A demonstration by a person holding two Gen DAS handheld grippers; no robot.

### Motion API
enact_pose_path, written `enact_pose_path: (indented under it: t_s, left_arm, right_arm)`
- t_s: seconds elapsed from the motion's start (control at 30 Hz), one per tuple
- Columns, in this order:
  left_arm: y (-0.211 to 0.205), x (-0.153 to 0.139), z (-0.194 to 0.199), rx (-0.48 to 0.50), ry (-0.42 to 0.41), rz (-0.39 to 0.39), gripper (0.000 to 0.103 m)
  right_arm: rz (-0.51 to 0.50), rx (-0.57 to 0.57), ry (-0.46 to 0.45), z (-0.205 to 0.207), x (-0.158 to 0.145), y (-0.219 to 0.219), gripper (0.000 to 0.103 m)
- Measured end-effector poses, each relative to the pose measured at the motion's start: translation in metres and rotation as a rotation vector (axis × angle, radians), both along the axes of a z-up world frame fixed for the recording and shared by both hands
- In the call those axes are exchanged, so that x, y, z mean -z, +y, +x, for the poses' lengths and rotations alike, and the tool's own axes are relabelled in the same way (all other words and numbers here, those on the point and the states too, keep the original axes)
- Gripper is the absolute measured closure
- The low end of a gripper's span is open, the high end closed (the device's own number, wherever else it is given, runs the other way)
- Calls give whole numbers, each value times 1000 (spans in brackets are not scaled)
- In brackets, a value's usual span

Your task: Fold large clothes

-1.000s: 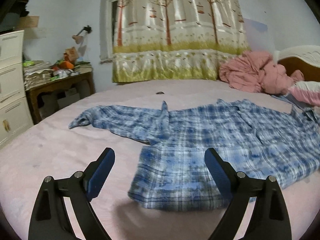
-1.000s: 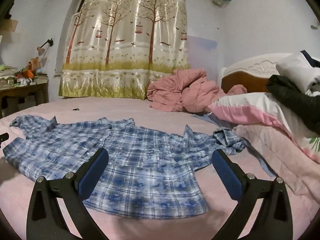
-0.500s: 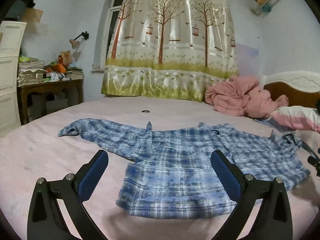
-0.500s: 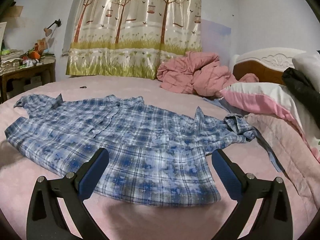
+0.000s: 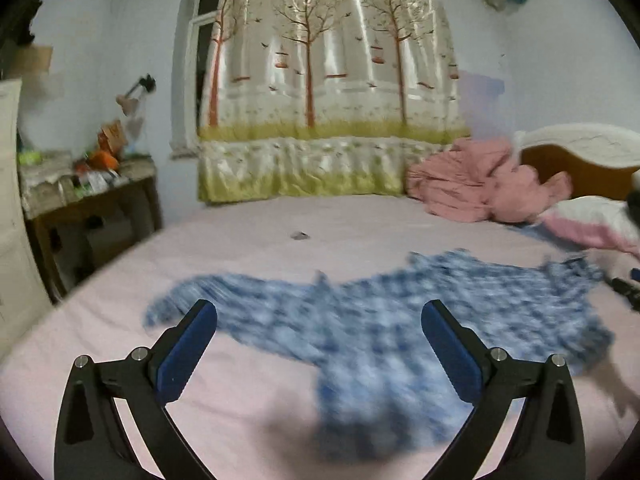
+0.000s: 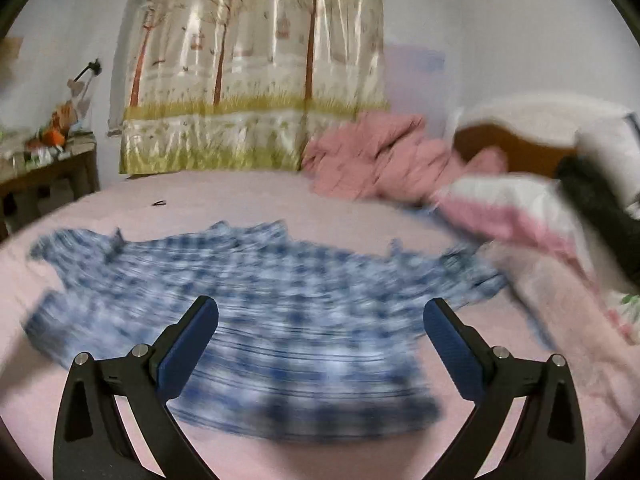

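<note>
Fingers (image 5: 188, 350) on my left gripper (image 5: 319, 354) and right gripper (image 6: 320, 354) are spread, empty. The blue plaid cotton shirt (image 6: 256, 300), spread on the pink bed (image 5: 100, 360), looks light and limp; I'd pinch hem corners.

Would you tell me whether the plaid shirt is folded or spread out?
Mostly spread: the plaid shirt lies flat across the bed, sleeves out sideways. Blur hides smaller folds.

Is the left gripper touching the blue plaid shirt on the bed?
Apart. In the left wrist view the left gripper hangs open above the blue plaid shirt, which lies flat on the pink bed; nothing is between the pads.
</note>
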State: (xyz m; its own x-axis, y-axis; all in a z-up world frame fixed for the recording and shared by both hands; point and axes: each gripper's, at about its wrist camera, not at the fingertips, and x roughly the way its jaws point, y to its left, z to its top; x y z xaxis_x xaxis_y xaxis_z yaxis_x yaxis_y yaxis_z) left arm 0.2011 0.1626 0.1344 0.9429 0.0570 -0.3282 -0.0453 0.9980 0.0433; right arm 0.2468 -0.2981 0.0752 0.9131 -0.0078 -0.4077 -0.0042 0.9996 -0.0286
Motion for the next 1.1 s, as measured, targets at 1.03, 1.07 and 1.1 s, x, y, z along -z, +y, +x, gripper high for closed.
enact_pose_path:
  t_s: [1.03, 1.07, 1.1]
  left_arm:
    - [325, 197, 239, -361, 238, -799, 18]
    - [325, 194, 239, -367, 228, -775, 24]
    - [323, 190, 238, -379, 207, -733, 54]
  right_arm:
    - [167, -44, 235, 236, 69, 147, 29]
    - [169, -49, 234, 235, 68, 146, 29]
    - [174, -49, 233, 235, 67, 145, 29]
